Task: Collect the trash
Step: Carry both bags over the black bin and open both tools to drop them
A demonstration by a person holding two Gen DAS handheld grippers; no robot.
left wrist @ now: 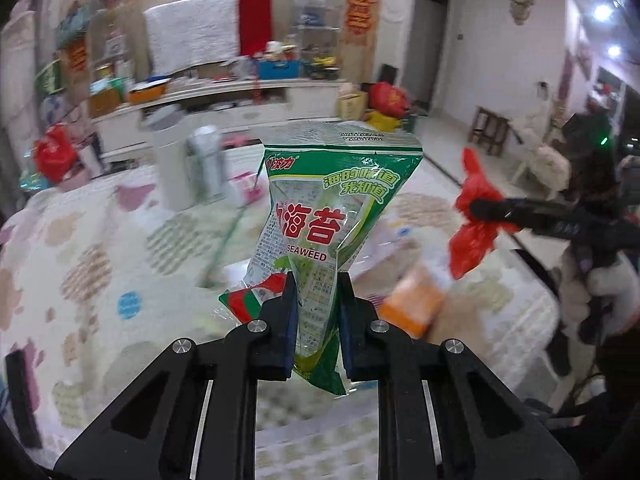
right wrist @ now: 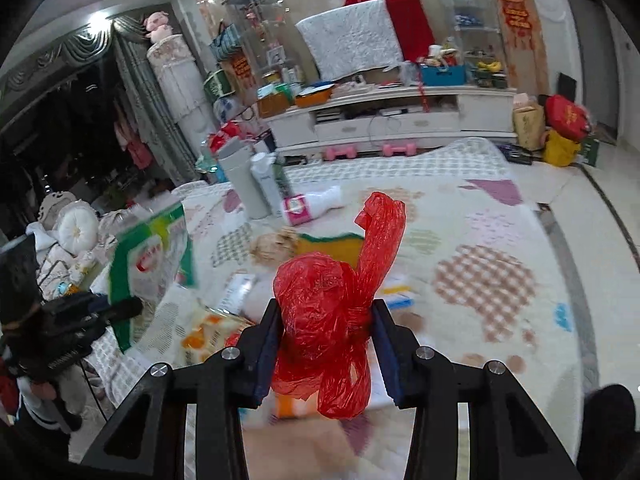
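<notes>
Green seaweed packet [left wrist: 320, 236] upright; red bag [right wrist: 332, 320] crumpled.

Two wrist fisheyes, each looking forward and downward along its own tool, close above the pastel patchwork quilt [left wrist: 92, 264]. Both face the long white television cabinet [right wrist: 400, 114] beyond it; each view catches the other tool sideways.

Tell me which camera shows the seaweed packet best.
The left wrist view: the seaweed packet stands sharp and centred, clamped in the left gripper, its label readable. The right wrist view catches the packet only at its left edge, blurred, label unreadable.
</notes>
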